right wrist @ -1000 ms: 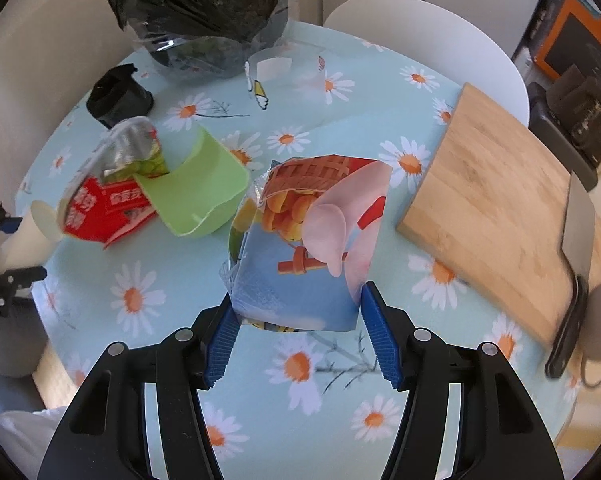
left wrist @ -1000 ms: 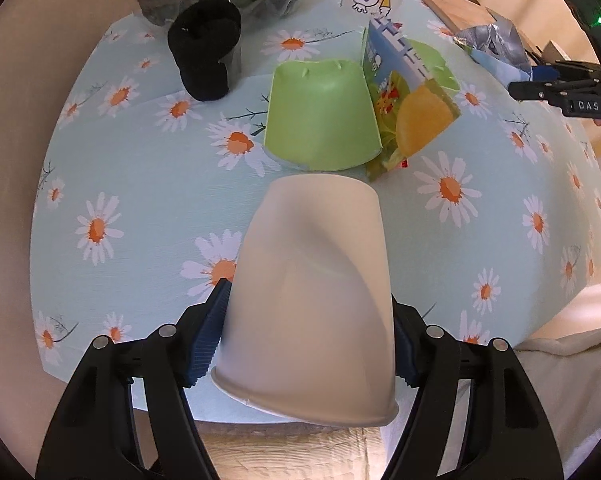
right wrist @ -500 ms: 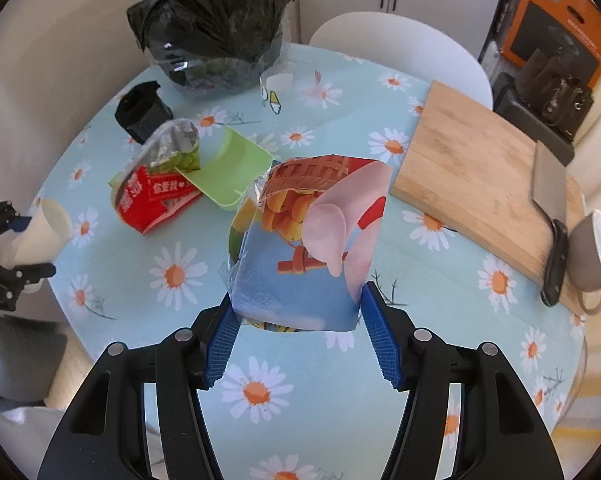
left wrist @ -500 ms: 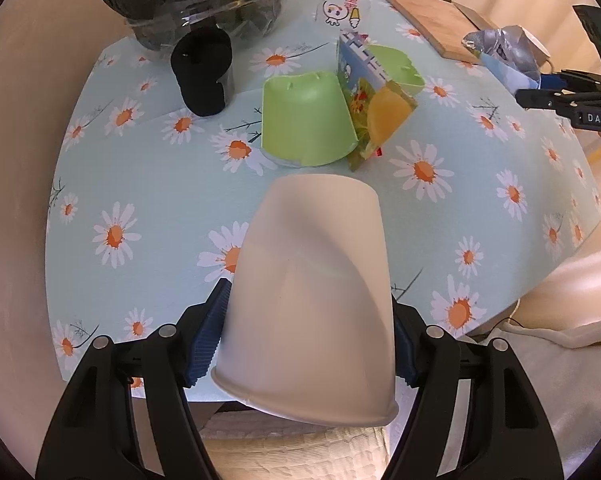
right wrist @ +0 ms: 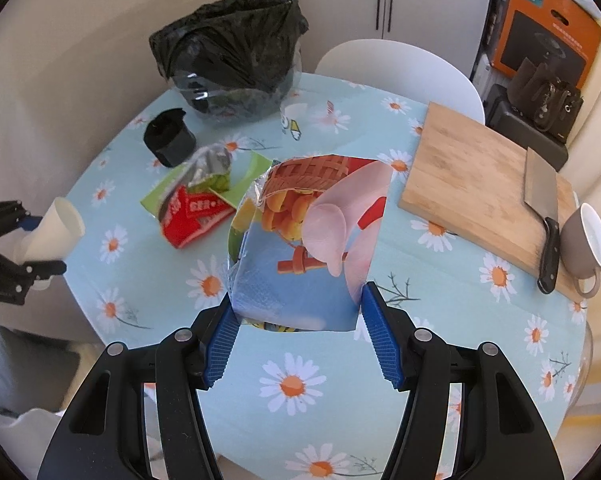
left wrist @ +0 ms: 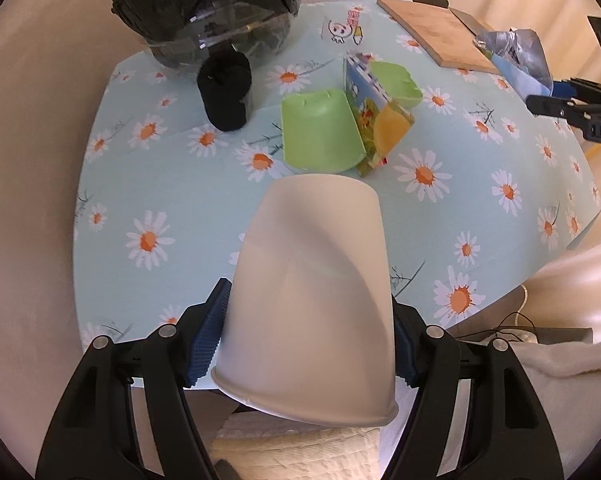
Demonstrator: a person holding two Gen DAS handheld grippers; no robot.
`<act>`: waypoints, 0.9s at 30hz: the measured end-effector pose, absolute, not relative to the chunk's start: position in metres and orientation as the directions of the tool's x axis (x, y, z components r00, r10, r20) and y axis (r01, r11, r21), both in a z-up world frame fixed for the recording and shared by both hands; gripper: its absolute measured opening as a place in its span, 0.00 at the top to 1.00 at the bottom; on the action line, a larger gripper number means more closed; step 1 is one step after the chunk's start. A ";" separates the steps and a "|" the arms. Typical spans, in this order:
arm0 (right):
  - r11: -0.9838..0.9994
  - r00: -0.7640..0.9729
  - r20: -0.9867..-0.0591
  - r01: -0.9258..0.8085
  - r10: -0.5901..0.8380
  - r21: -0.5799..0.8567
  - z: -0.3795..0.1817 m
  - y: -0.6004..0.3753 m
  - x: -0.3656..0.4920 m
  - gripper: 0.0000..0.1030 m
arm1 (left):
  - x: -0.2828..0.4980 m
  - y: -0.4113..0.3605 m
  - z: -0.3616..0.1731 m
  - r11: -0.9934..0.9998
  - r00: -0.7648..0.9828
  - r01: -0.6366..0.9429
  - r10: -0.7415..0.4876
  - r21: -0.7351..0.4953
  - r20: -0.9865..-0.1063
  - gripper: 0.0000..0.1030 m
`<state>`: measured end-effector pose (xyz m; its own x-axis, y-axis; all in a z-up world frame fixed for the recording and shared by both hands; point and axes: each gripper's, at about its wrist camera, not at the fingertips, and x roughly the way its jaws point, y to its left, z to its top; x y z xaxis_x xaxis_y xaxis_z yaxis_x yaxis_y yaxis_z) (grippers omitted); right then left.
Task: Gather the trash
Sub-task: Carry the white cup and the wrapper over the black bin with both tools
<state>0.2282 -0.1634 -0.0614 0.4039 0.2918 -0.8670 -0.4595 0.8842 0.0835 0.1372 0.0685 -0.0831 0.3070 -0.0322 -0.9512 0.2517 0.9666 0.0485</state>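
Note:
My left gripper [left wrist: 308, 304] is shut on a white paper cup [left wrist: 312, 280], held sideways above the near edge of the daisy-print table [left wrist: 172, 184]. My right gripper [right wrist: 298, 300] is shut on a colourful foil snack bag [right wrist: 308, 240], lifted over the table. A bin lined with a black bag [right wrist: 228, 60] stands at the table's far side. On the cloth lie a green plastic container [left wrist: 320, 132] and a crumpled red-and-green wrapper [right wrist: 188, 208]. The right wrist view shows the left gripper with its cup [right wrist: 56, 232] at the left edge.
A black roll [right wrist: 168, 136] and a clear printed cup [right wrist: 296, 120] sit near the bin. A wooden cutting board [right wrist: 476, 184] carries a cleaver [right wrist: 544, 216], with a grey mug [right wrist: 584, 240] beside it. A white chair [right wrist: 396, 68] stands behind the table.
Both grippers have risen with their loads, so the table looks smaller and farther in both views. The right gripper also drew back across the table. Both grips are unchanged.

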 end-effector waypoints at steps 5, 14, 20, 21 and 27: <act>0.886 0.421 -0.861 -0.458 0.286 0.071 -0.054 -0.158 0.231 0.46 | 0.151 0.075 -0.071 0.964 0.321 0.259 -0.031 0.056 -0.947 0.32; 0.919 0.467 -0.852 -0.393 0.238 0.041 -0.034 -0.141 0.255 0.45 | 0.190 0.092 -0.056 0.940 0.328 0.340 -0.088 0.030 -0.940 0.32; 0.929 0.505 -0.843 -0.369 0.187 -0.014 -0.013 -0.124 0.272 0.45 | 0.229 0.103 -0.043 0.914 0.347 0.404 -0.124 0.029 -0.930 0.32; 0.930 0.510 -0.840 -0.367 0.185 -0.018 -0.009 -0.121 0.275 0.45 | 0.238 0.105 -0.039 0.910 0.355 0.414 -0.129 0.032 -0.926 0.32; 0.933 0.544 -0.825 -0.355 0.155 -0.058 0.010 -0.106 0.296 0.45 | 0.271 0.111 -0.020 0.891 0.391 0.454 -0.177 0.022 -0.903 0.32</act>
